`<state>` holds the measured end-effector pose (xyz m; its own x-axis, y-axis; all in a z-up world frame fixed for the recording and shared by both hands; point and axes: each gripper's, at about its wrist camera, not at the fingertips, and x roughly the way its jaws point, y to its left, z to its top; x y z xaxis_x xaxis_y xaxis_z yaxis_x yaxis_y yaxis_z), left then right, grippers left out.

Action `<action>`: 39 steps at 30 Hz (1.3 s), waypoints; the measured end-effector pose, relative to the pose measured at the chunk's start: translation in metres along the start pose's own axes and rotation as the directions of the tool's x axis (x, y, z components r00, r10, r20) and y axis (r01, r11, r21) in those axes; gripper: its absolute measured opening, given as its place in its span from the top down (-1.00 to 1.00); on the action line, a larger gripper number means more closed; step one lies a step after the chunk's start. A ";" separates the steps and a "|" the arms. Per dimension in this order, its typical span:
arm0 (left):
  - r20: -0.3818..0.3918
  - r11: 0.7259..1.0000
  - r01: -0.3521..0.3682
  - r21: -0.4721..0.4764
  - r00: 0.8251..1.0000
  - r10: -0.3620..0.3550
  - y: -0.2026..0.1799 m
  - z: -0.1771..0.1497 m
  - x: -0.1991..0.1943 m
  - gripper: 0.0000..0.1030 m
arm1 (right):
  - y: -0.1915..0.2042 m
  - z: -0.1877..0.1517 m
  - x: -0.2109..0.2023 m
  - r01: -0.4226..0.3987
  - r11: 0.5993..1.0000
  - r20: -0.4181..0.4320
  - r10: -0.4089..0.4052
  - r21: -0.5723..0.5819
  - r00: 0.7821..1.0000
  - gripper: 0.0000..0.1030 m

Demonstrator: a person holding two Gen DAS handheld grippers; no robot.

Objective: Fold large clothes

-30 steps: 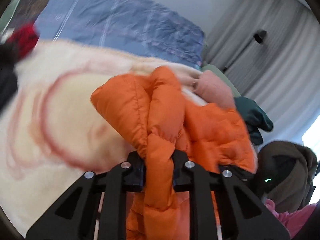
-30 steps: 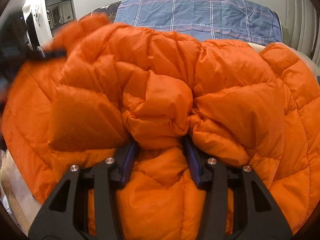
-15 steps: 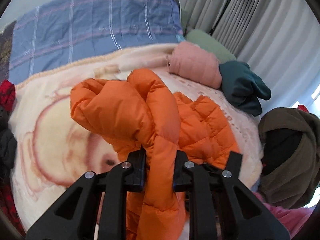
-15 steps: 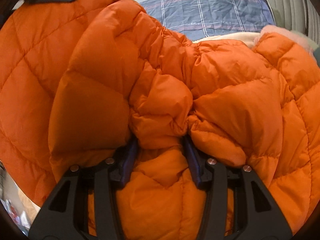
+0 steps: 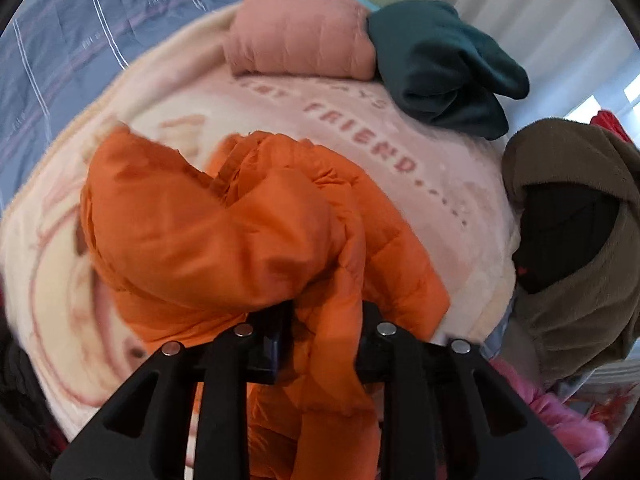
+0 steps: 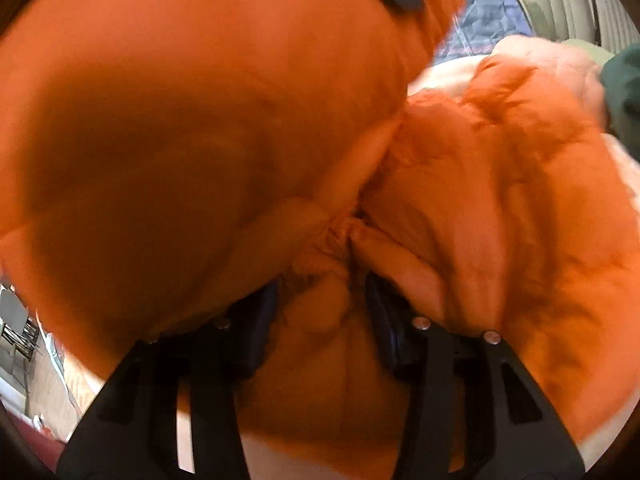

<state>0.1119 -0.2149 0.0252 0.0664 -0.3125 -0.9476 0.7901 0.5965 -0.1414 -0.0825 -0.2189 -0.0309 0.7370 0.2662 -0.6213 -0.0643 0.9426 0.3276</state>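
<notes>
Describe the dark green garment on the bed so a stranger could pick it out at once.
Start at the cream blanket with "FRIEND" lettering on the bed. At its far edge lies a pink puffy bundle; the dark green garment touches that bundle's right side. It alone is deep teal, smooth and unquilted.

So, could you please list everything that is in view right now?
jacket: 1, orange, puffy, bunched over the blanket, pinched by both grippers
blanket: 1, cream with pink lettering, spread under the jacket
quilt: 1, blue plaid, beyond the blanket
pink bundle: 1, folded, far edge of the blanket
green bundle: 1, dark teal, right of the pink one
brown garment: 1, olive-brown, heaped at the right
curtain: 1, pale, behind the bundles
left gripper: 1, black, shut on a jacket fold
right gripper: 1, black, shut on another fold
</notes>
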 end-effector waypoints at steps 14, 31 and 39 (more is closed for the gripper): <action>0.106 0.975 0.105 -0.193 0.991 -0.086 0.020 0.003 0.004 0.50 | -0.090 0.006 -0.043 0.133 0.977 0.108 -0.152 0.165 0.982 0.89; 0.040 0.952 0.179 -0.249 0.984 -0.175 0.003 0.040 0.060 0.25 | -0.073 -0.020 -0.097 0.047 0.985 0.210 -0.082 0.167 0.974 -0.07; 0.002 0.945 0.169 -0.280 0.984 -0.176 -0.006 0.049 0.065 0.24 | 0.038 -0.014 -0.114 0.103 0.989 0.320 -0.064 -0.107 0.945 -0.75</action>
<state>0.1414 -0.2753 -0.0214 -0.0725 -0.4140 -0.9074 0.5873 0.7176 -0.3743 -0.1784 -0.2106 0.0430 0.9162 0.1267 -0.3803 -0.0595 0.9812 0.1834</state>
